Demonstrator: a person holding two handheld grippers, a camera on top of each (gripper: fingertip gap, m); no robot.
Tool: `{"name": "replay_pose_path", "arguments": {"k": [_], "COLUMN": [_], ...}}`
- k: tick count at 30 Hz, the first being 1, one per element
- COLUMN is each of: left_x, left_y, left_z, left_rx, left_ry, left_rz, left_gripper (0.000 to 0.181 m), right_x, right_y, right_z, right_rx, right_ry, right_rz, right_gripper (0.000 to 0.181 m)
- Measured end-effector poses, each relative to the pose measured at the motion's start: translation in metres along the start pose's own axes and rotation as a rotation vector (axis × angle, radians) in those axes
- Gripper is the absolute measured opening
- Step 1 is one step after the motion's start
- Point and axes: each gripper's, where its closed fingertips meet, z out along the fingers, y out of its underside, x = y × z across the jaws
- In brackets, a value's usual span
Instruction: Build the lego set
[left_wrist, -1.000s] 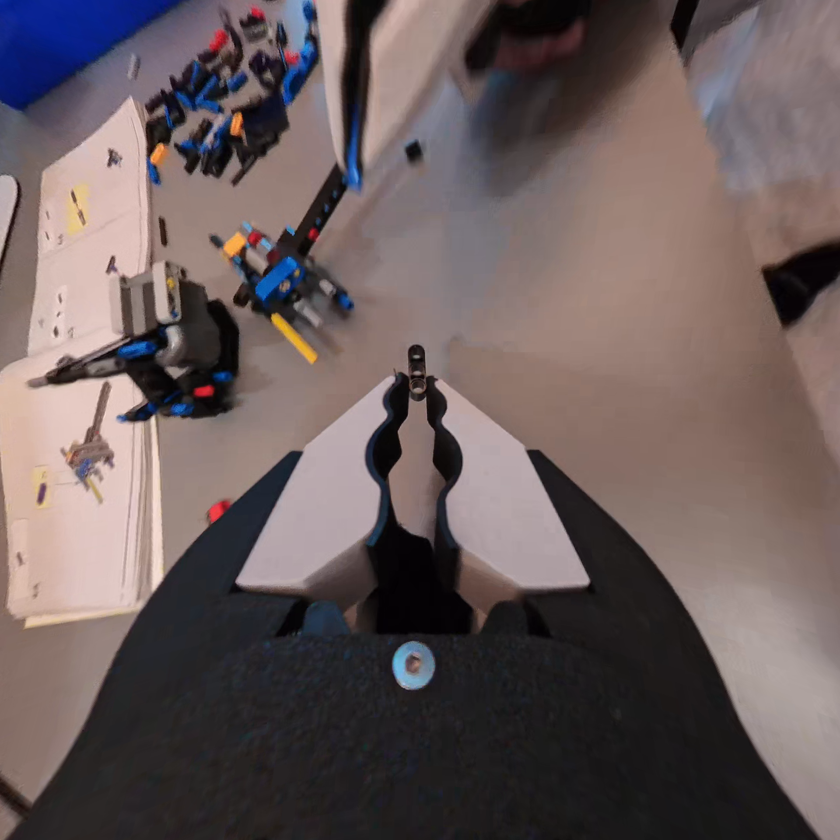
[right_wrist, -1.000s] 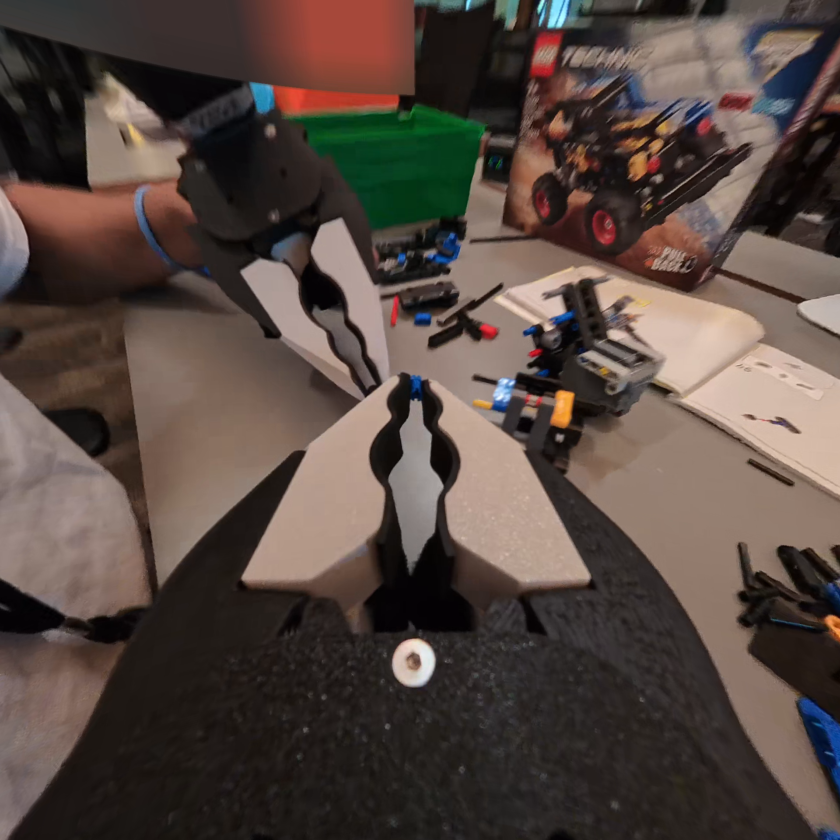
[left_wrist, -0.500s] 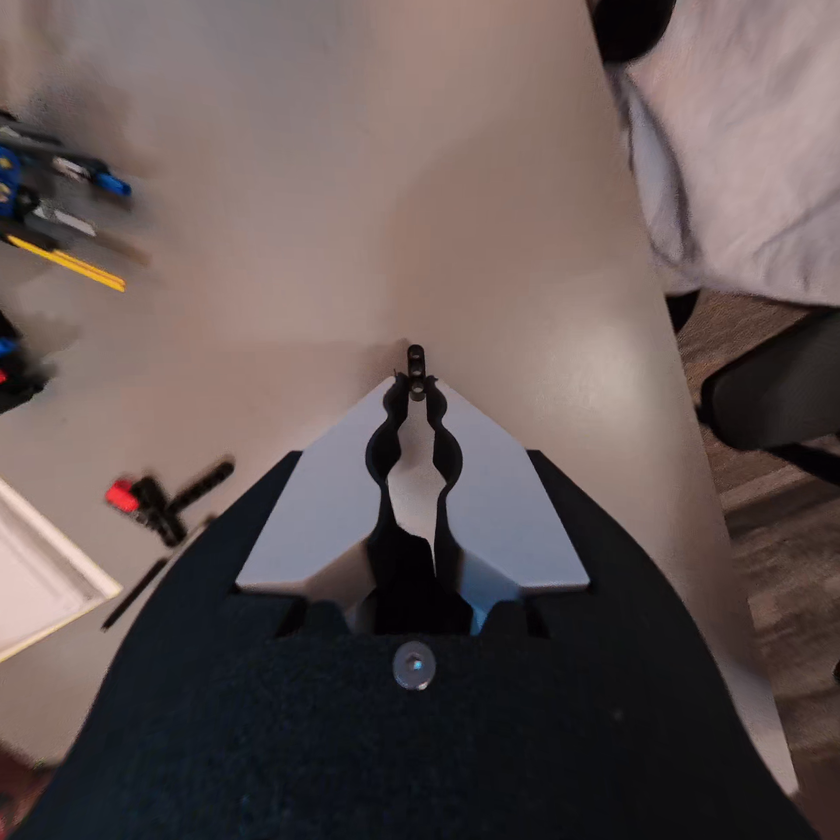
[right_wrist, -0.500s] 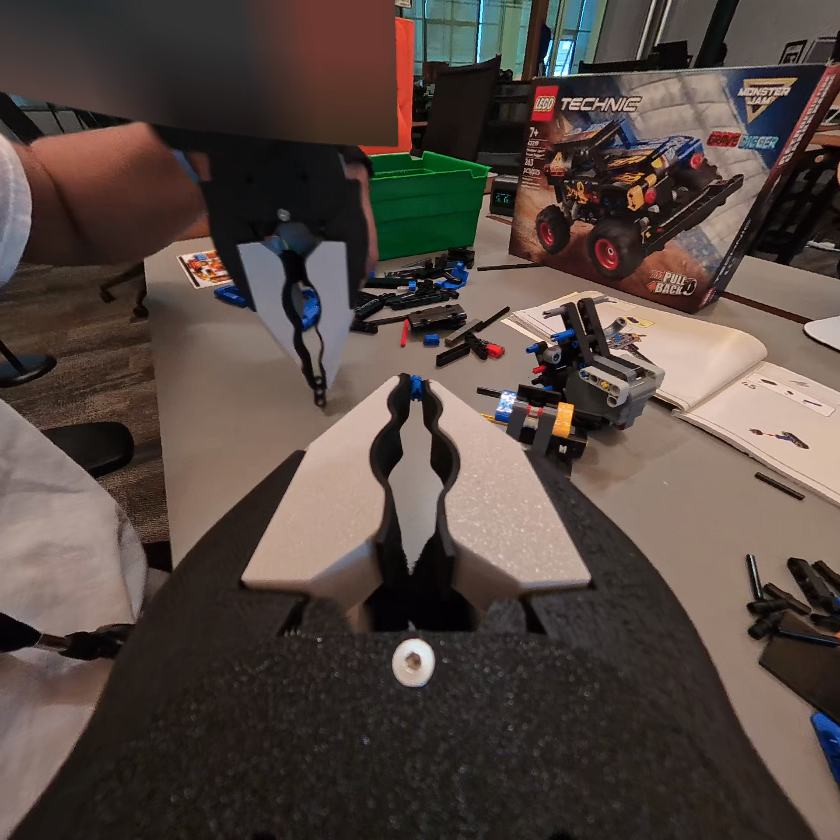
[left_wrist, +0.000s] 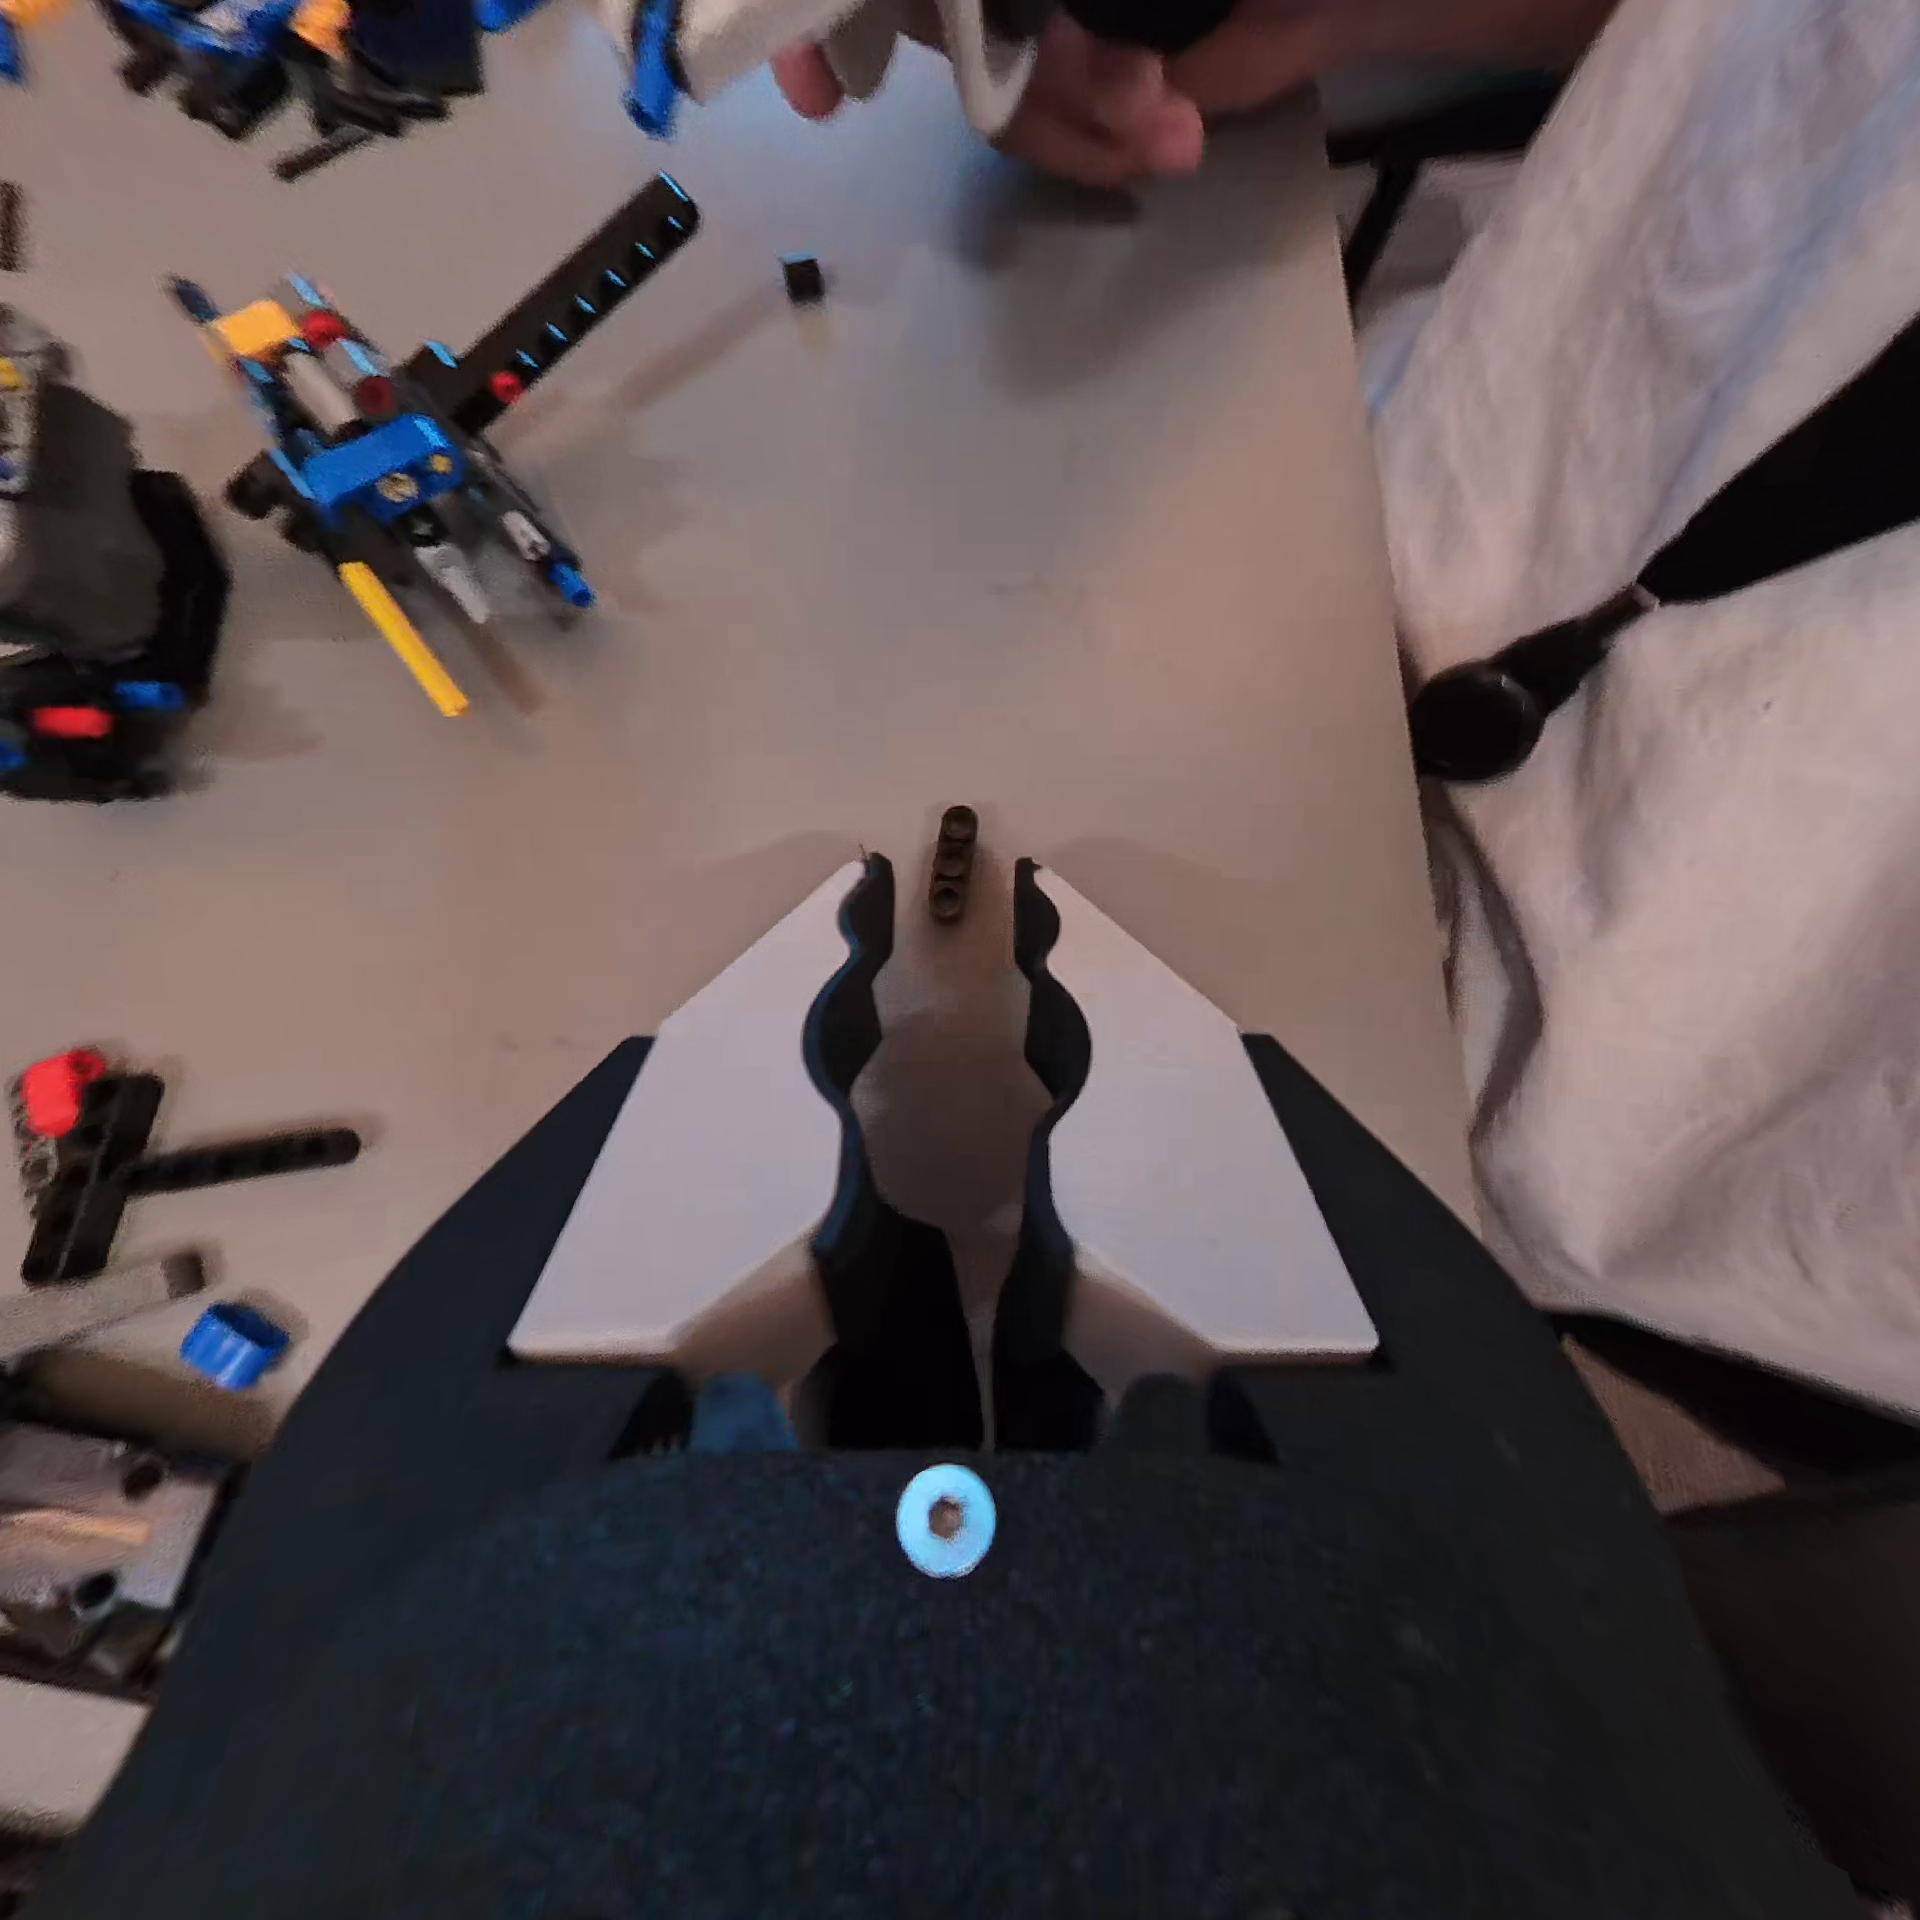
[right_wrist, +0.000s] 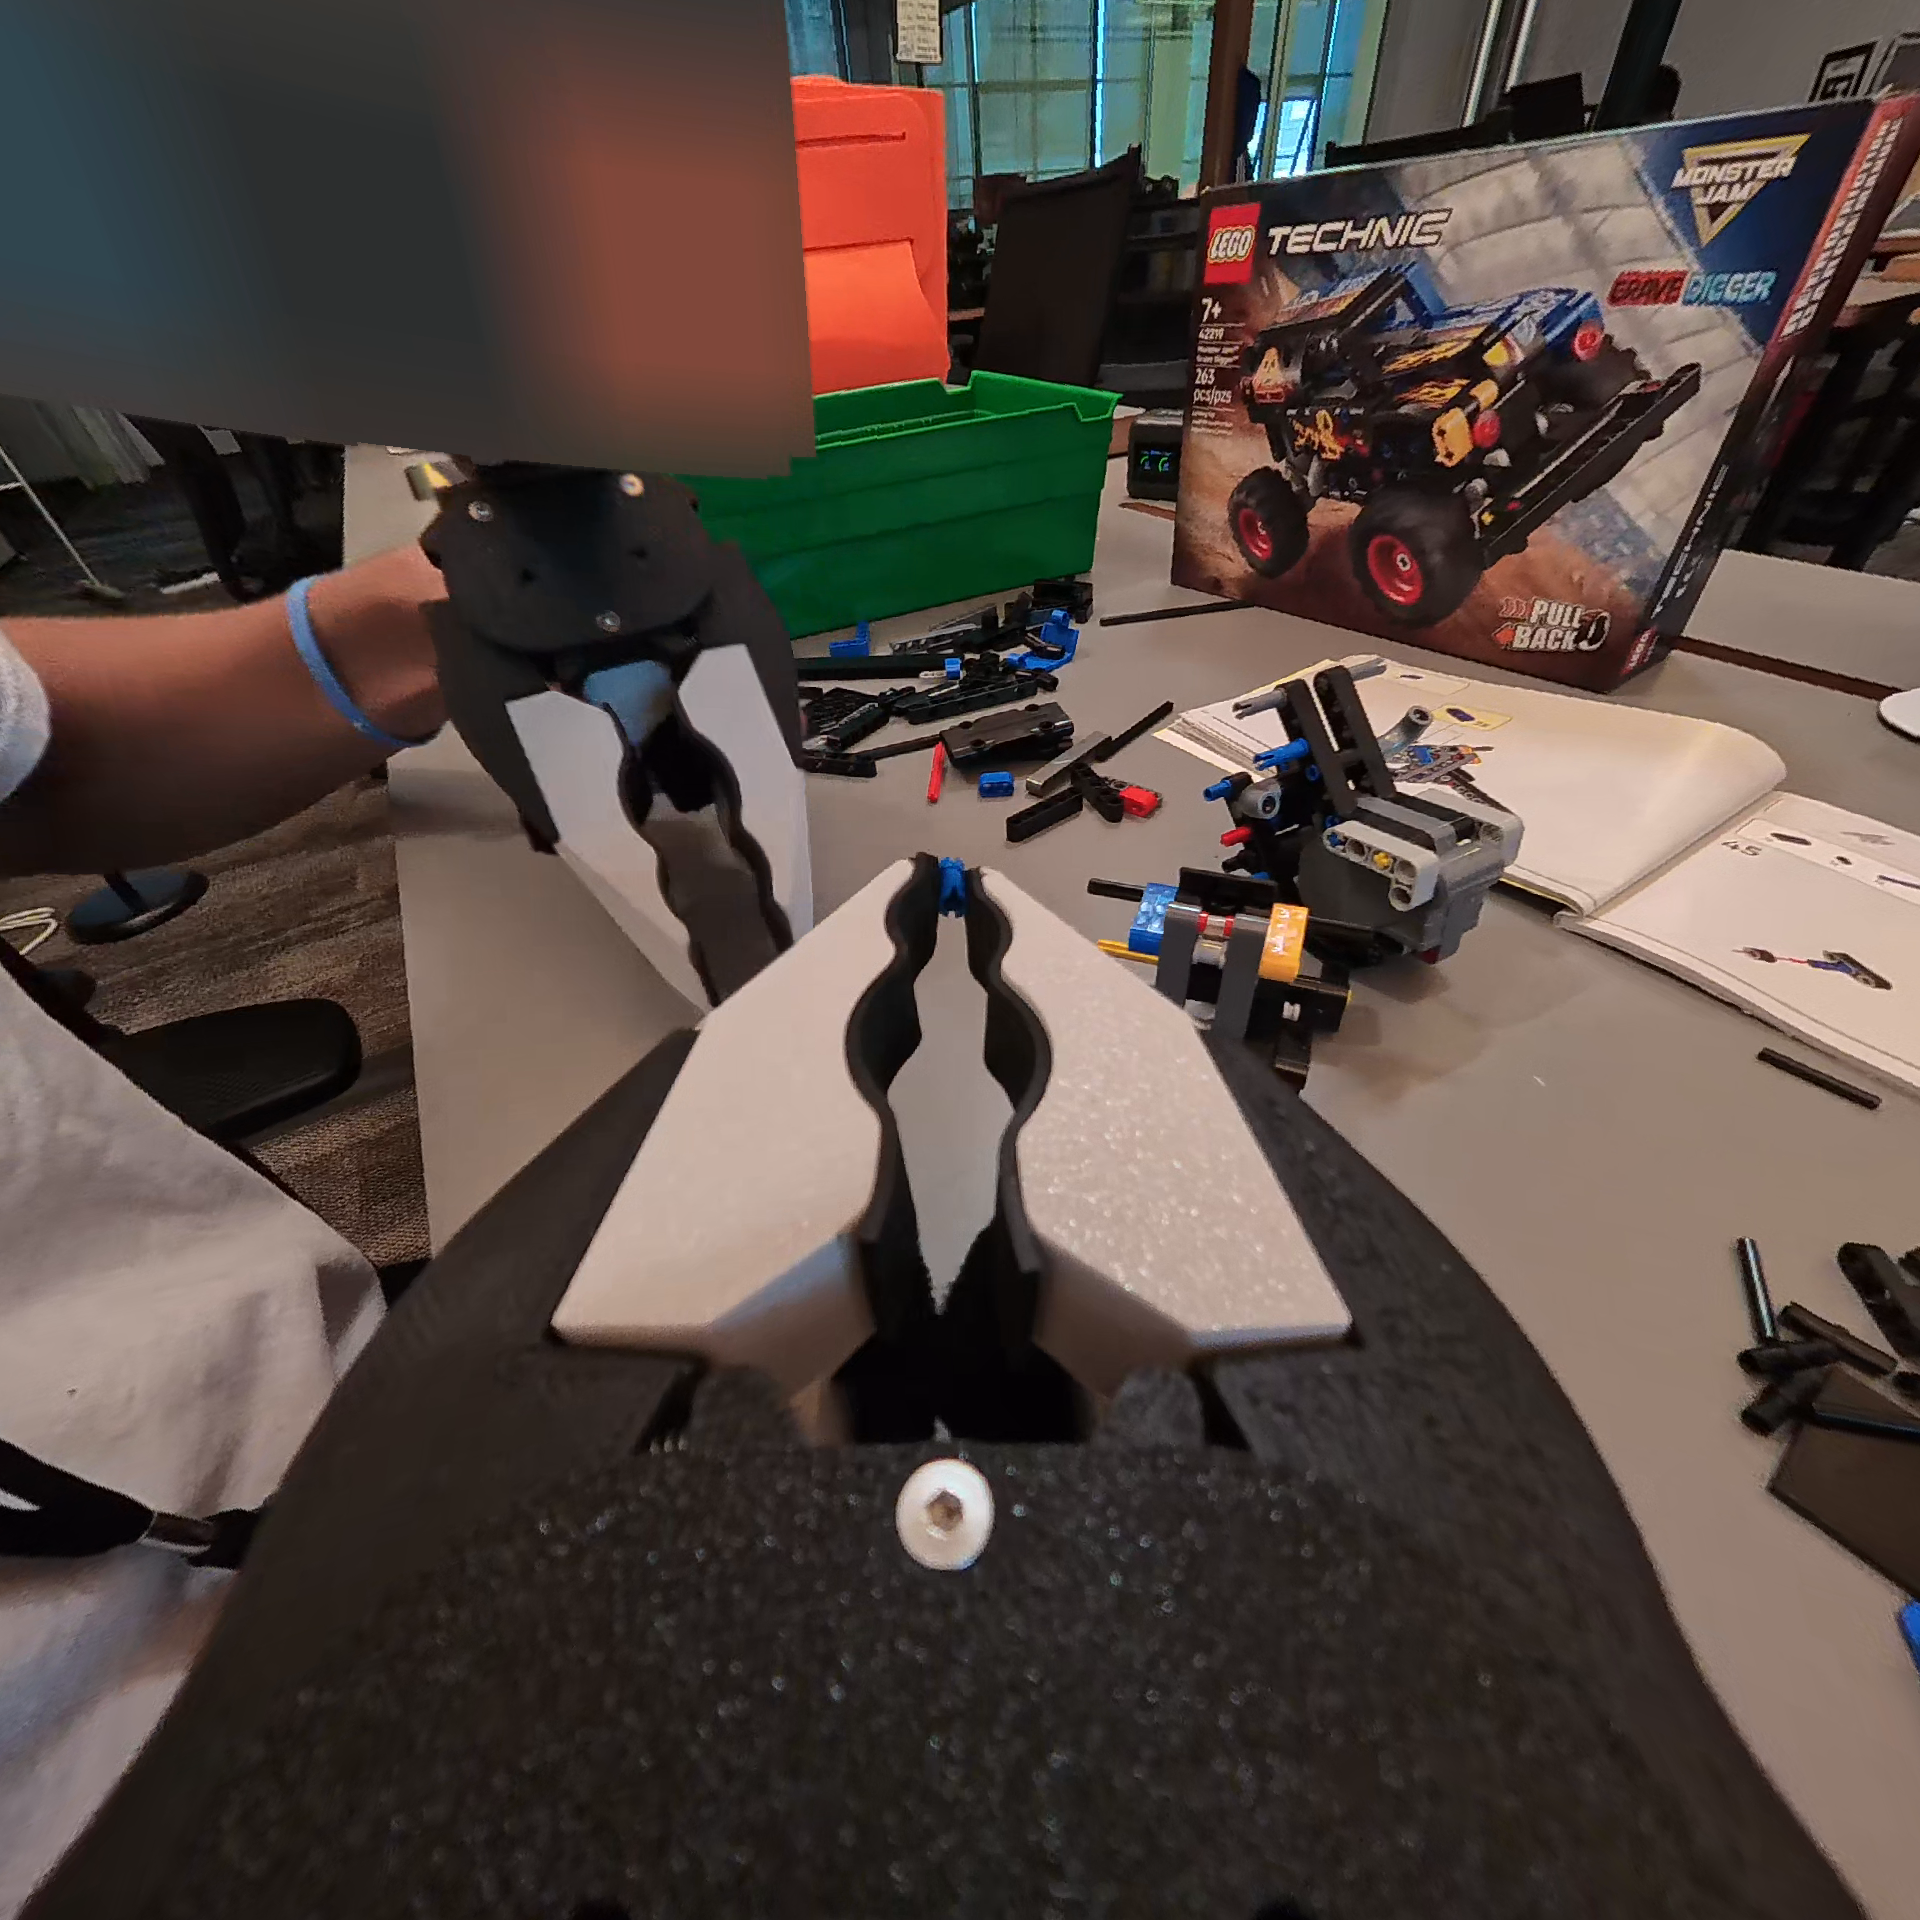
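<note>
One grey worktop: our left gripper spread around a black beam, right gripper pinching a blue pin.

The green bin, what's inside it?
The green bin sits far back on the table. Only its rim and inner walls show from this low angle, so I can't see anything inside.

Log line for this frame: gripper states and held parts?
left gripper: open, black beam loose between fingertips | right gripper: shut on blue pin
</note>
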Motion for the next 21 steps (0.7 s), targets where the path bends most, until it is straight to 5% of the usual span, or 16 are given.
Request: {"name": "replay_pose_path", "arguments": {"k": [5, 14, 18, 21], "left_x": [-0.006, -0.008, -0.02, -0.02], "left_y": [0.002, 0.002, -0.033, -0.057], "left_z": [0.001, 0.017, 0.007, -0.011], "left_rx": [-0.047, -0.094, 0.167, 0.399], "left_ry": [-0.191, -0.191, -0.278, -0.24], "left_rz": [0.083, 0.071, -0.056, -0.154], "left_gripper": [0.019, 0.006, 0.006, 0.006], "right_x": [-0.002, -0.01, -0.009, -0.007], "right_y": [0.002, 0.003, 0.01, 0.044], "right_z": [0.002, 0.004, 0.001, -0.006], "right_rx": [-0.01, -0.024, -0.075, -0.34], "right_ry": [-0.006, -0.053, -0.087, -0.112], "right_rz": [-0.012, -0.012, 0.023, -0.024], "right_gripper": [0.004, 0.004, 0.004, 0.004]}}
